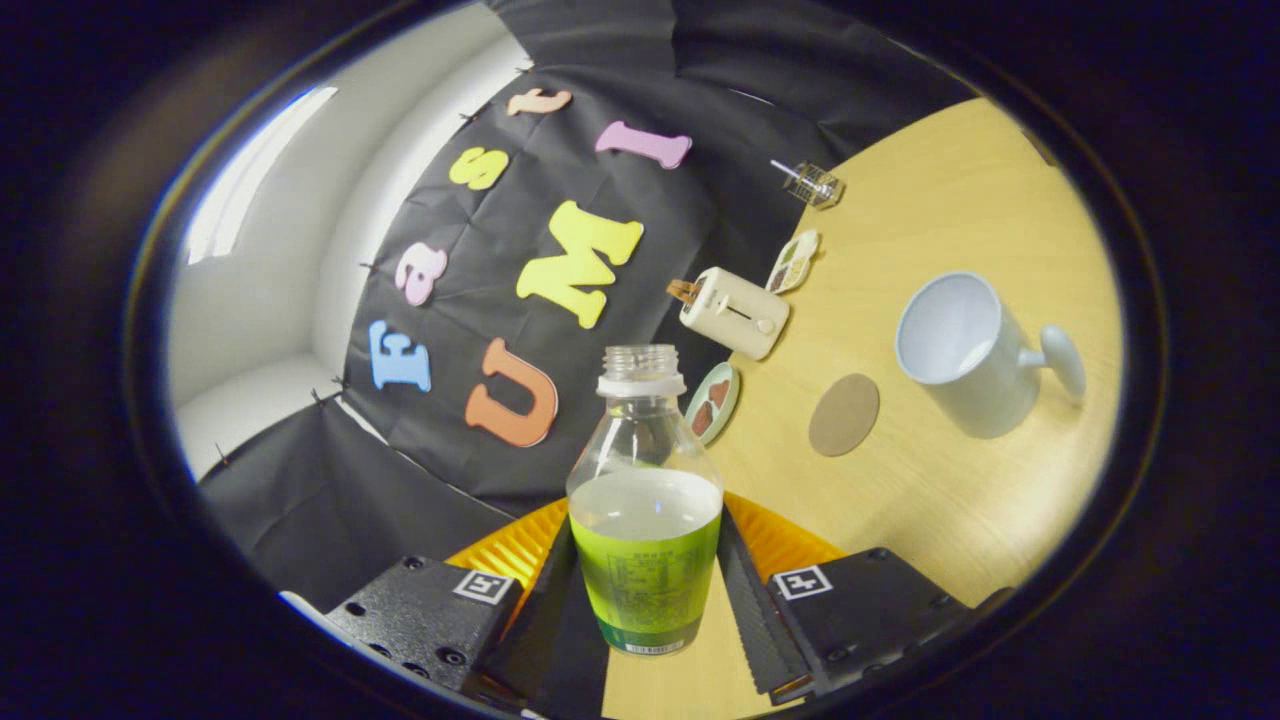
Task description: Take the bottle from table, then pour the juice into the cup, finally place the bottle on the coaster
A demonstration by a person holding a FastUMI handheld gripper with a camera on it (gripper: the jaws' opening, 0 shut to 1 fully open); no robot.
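Pale wooden table (1000, 200), black cloth wall (330, 500), white room wall (260, 300) beyond.

Uncapped bottle (645, 510), coaster (844, 414), empty cup (968, 352)

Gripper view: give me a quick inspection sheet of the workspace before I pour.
Surface: wooden table, seen tilted.
Job's things: uncapped bottle, juice partway up, held between the fingers; white cup with nothing visible inside, beyond the fingers; round coaster bare, between bottle and cup.
Clutter: toaster, two small dishes, a glass item near the wall.
Grippers: gripper shut on bottle, both fingers pressing its sides.
Cables: nothing seen.
Surroundings: black cloth wall.
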